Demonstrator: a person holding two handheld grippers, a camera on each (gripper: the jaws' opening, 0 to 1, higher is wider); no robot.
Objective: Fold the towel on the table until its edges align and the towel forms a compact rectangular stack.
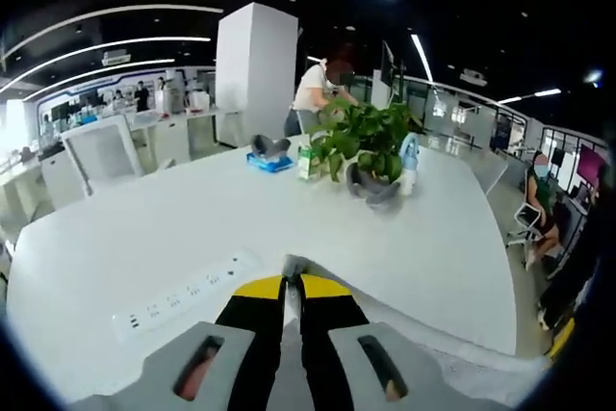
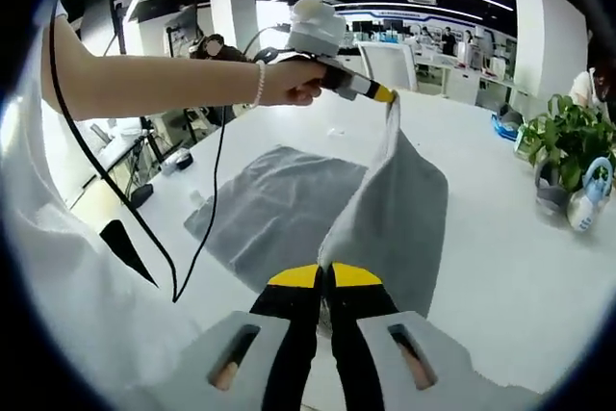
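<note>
While the left gripper view looks across the table [image 1: 144, 238], we see our left gripper [image 1: 292, 281] pinched narrow on a grey towel [image 1: 291, 265] corner. In the right gripper view, our right gripper [image 2: 325, 274] clamps another corner of that towel, which is partly lifted, the rest flat on the table. We judge a fold is under way; next we should carry both corners over to the far edge.

claw [image 2: 324, 274]: black, yellow tips | grey body | wrist: pearl bracelet [image 2: 258, 84]
</note>
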